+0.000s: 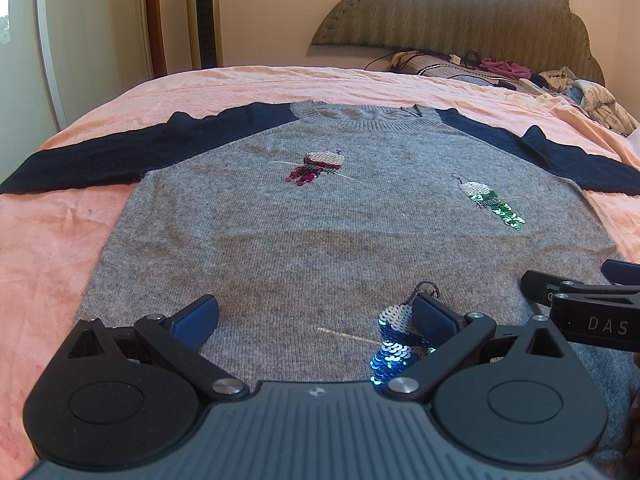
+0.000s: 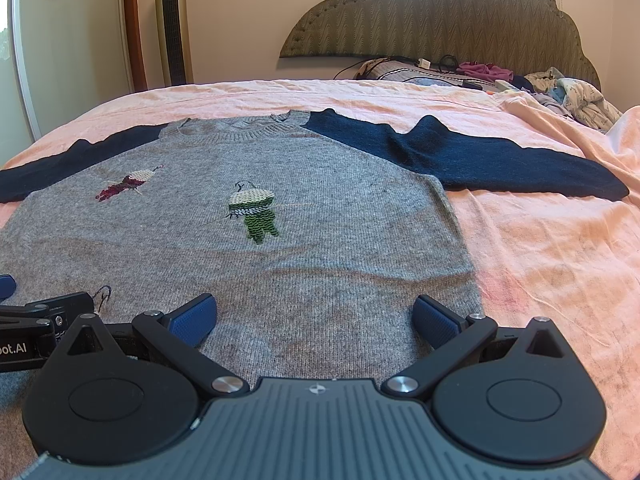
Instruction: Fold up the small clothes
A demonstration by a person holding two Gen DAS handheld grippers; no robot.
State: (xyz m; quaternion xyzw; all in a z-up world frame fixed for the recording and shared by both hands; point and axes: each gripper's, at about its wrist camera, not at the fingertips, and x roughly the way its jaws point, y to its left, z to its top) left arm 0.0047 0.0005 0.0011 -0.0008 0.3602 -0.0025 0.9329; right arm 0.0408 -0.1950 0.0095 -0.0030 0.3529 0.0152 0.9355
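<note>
Currently: one sweater flat | three sequin birds | left claw apart | right claw apart

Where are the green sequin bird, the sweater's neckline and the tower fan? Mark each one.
green sequin bird (image 2: 254,216): right wrist view, on its sequined body.
sweater's neckline (image 1: 362,118): left wrist view, on the ribbed collar's front edge.
tower fan (image 2: 174,24): right wrist view, on its dark front grille.
</note>
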